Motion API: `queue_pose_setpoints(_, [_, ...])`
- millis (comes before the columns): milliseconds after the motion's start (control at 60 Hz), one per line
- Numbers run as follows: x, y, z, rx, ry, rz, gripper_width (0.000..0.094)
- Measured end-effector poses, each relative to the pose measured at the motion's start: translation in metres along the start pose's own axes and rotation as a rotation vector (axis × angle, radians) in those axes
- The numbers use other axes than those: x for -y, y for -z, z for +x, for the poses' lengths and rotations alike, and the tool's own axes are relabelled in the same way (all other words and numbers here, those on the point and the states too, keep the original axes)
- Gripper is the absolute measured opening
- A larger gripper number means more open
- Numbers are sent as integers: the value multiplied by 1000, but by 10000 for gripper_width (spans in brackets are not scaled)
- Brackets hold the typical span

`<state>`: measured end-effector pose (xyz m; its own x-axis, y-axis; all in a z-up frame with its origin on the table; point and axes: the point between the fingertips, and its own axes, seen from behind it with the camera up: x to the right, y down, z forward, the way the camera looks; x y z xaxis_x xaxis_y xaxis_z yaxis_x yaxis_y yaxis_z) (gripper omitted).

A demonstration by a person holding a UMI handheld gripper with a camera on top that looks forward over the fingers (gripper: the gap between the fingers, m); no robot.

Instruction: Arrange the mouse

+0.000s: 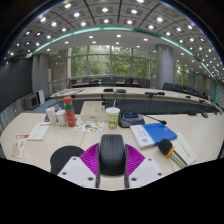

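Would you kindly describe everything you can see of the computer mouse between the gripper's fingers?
The mouse is dark grey to black, apparently matte plastic, with a rounded body and a centre line where a scroll wheel would sit. It lies lengthwise between the two fingers of the gripper, flanked by their purple pads. Whether the pads press on it cannot be told. Beneath it appears a pale table.

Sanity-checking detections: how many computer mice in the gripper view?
1. The black mouse sits between the gripper fingers, against the pink pads, at the table's near edge. The clutter beyond could hide another; none shows there.
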<state>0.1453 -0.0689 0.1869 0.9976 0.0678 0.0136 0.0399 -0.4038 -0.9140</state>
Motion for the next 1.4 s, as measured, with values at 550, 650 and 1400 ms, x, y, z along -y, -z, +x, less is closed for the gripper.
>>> queue_pose_setpoints(550, [-124,-147,-224,96,20,-238,377])
queue_pose_setpoints(650, [-146,-151,-229,94,11,-296,461])
queue_pose_setpoints(1400, [-60,174,-219,11,-27,-166,851])
